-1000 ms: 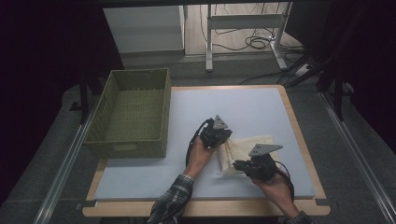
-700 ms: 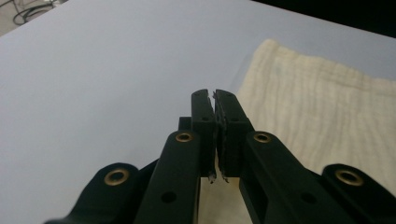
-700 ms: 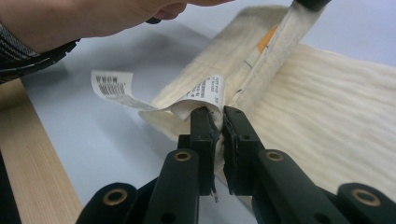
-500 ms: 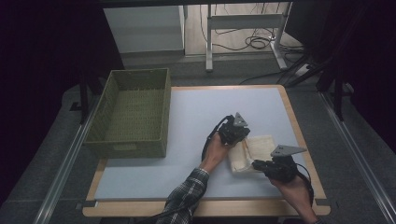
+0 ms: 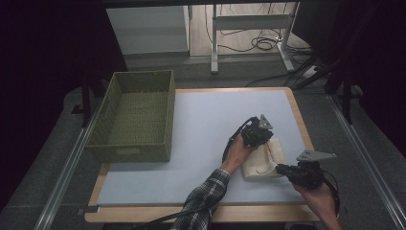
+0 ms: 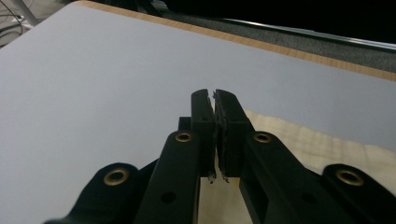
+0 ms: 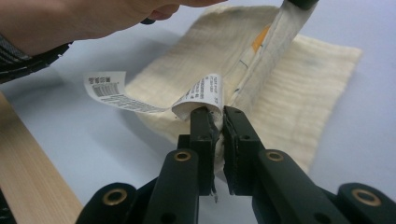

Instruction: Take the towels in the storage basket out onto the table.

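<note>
- The cream-coloured woven cloth [image 5: 262, 160] lies near the right edge of the table [image 5: 201, 124], closer to the near edge than the far one, doubled over into a small, thick packet rather than spread flat.
- The left gripper [image 5: 258, 134] sits at the cloth's far end; in the left gripper view its fingers [image 6: 204, 122] are pressed together, and in the right gripper view a strip of the cloth [image 7: 273, 51] is lifted up toward it, so I judge it pinches an edge.
- The right gripper [image 5: 282, 168] is at the cloth's near end, its fingers [image 7: 204, 133] pinching the fabric just below a white printed care label [image 7: 140, 95] that curls up.
- To my eye the folding is partly done: the cloth is folded at least once, with another fold in hand.
- The green woven rectangular basket [image 5: 136, 115] stands at the table's left edge, holding nothing; putting the cloth there is probably what remains.
</note>
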Available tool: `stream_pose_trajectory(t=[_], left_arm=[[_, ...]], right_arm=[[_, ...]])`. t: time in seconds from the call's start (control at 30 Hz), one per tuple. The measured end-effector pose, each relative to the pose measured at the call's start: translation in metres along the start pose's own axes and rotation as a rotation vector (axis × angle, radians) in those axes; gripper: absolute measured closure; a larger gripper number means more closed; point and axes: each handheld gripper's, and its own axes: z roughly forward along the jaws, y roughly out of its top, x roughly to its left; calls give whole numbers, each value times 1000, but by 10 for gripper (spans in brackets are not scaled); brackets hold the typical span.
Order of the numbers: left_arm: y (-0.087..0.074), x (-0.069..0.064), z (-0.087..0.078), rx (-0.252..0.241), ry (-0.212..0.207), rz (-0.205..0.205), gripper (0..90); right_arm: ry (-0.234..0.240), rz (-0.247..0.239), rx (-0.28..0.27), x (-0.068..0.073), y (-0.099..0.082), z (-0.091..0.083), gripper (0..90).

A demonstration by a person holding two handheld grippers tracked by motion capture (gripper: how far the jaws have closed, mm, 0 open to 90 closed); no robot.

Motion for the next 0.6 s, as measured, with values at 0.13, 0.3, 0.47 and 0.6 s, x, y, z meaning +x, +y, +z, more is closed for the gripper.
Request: stream_pose_trajectory(t=[0.13, 0.3, 0.47, 0.6], left_arm=[[3, -2, 10, 8, 2, 1, 870], [2, -1, 18, 13, 14, -27, 812], [1, 2, 11, -9, 45, -52, 619], [-2, 6, 3, -17, 62, -61, 545]], right_arm=[[-17, 9, 9, -7, -5, 1, 825], [-36, 24, 20, -15, -9, 7, 817], [-67, 32, 24, -21, -15, 7, 745], [-95, 40, 26, -25, -20, -1, 683]])
